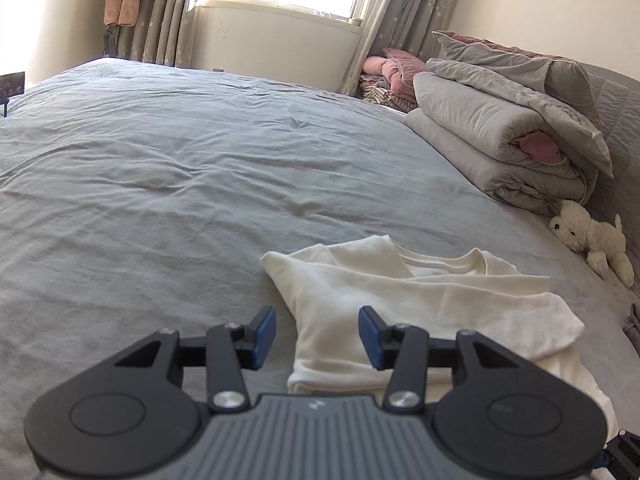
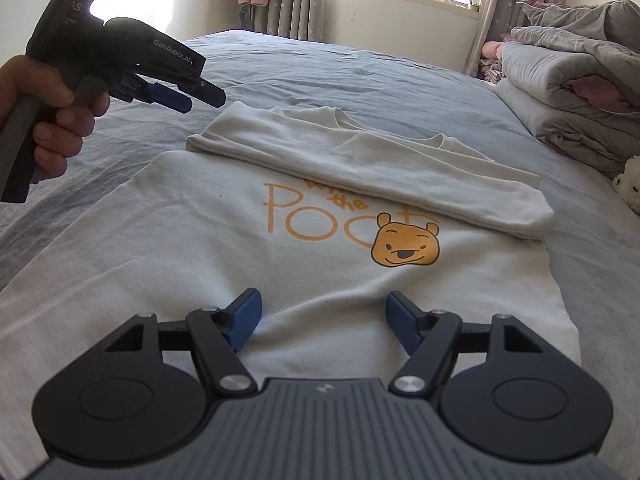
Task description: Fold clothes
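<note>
Right gripper fingers spread, empty, above the white T-shirt.

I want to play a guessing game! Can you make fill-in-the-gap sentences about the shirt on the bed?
1. The white shirt lies on a bed with a ____ sheet.
2. The orange picture on the shirt is a ____ face.
3. Both sleeves are folded across the ____ of the shirt.
4. Near the folded quilt lies a white stuffed ____.

Missing words: grey; bear's; top; toy
</note>
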The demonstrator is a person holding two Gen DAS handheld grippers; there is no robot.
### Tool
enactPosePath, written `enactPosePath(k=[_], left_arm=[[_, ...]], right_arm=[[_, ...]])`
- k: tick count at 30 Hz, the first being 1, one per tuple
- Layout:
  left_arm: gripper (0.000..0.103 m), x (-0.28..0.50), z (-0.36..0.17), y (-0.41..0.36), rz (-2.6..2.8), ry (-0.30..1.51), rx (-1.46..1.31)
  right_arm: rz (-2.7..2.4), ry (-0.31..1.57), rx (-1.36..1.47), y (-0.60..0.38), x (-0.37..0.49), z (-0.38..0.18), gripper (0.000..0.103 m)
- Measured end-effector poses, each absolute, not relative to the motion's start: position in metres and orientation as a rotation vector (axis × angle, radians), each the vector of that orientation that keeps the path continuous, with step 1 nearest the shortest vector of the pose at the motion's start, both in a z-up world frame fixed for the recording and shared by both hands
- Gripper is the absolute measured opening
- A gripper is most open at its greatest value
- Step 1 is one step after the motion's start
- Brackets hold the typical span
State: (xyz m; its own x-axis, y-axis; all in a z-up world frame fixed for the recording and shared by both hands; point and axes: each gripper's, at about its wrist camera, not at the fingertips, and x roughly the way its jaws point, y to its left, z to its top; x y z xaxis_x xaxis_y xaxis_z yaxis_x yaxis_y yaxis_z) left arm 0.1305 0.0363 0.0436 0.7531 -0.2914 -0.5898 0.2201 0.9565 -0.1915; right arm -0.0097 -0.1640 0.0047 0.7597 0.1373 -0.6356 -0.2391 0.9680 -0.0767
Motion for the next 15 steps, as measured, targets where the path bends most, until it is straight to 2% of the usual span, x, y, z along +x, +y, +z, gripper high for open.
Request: enactPosePath(k=[2,3,15], left_arm=[[0.049,0.134,0.030,0.026,-0.210,0.720,-0.012],[0.054,0.136,0.024,0.026,-0.194,0.740,0.013],[0.052,0.130,0.038,0.051,-0.159,0.730,-0.114]], right_arm=[[0.212,0.689,-0.147,-0.166,-0.009,0.006,0.073],[0.217,0.695,-0.142,-0.166,-0.008,0.006,0.073],[0.261,0.767,-0.083,-0.180,-0.002,0.018,0.073]])
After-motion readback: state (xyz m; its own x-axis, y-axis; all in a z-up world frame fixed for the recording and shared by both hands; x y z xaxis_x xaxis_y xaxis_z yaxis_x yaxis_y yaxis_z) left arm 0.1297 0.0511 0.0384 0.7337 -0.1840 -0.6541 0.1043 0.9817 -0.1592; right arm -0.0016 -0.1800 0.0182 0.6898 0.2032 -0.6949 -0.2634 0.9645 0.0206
